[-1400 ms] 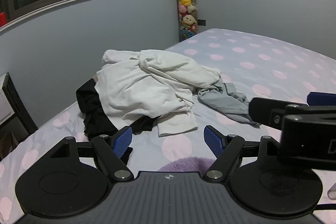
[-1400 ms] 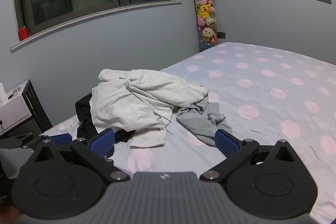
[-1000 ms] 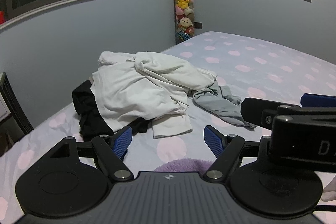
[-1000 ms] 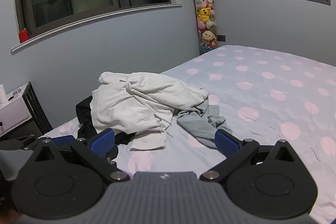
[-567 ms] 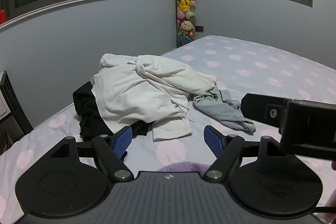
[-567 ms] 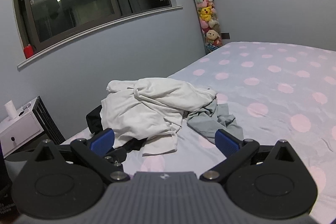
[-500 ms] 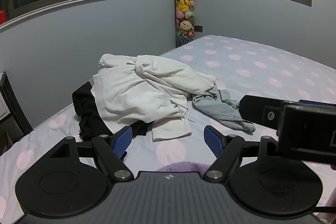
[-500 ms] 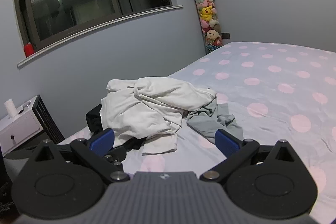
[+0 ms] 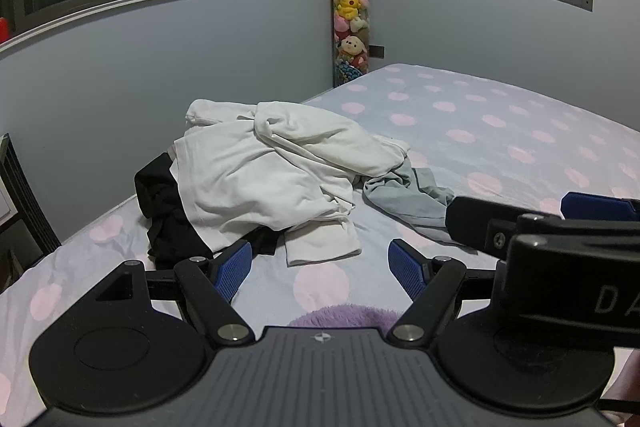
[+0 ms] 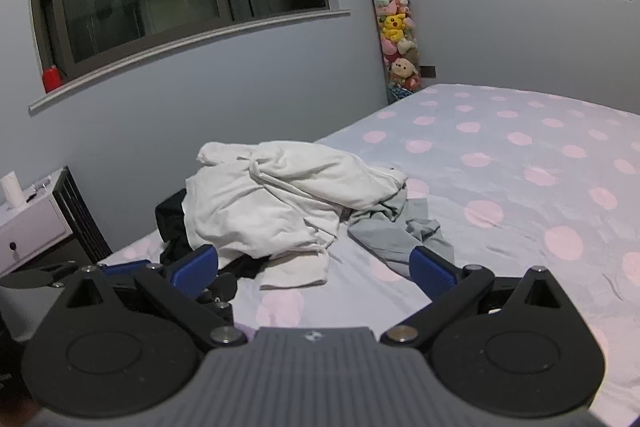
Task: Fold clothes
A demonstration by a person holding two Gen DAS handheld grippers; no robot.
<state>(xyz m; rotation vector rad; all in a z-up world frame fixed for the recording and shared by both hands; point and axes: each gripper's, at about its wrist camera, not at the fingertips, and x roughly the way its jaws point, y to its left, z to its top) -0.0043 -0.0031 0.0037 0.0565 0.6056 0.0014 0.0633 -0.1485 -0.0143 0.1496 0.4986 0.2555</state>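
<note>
White cotton dominates the pile: a crumpled white garment lies on the polka-dot bed, over a black garment and beside a grey one. Over the last second both views have shifted only slightly — the pile looks untouched. The left hand-held gripper and right hand-held gripper hover released, empty, short of it — folding not yet begun.

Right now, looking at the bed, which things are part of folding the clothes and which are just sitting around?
For the job:
white garment, on top of the pile
grey garment, beside it
black garment, partly under the white one
left gripper and right gripper, both open

Just lying about:
plush toy column
red object on the window sill
nightstand
</note>
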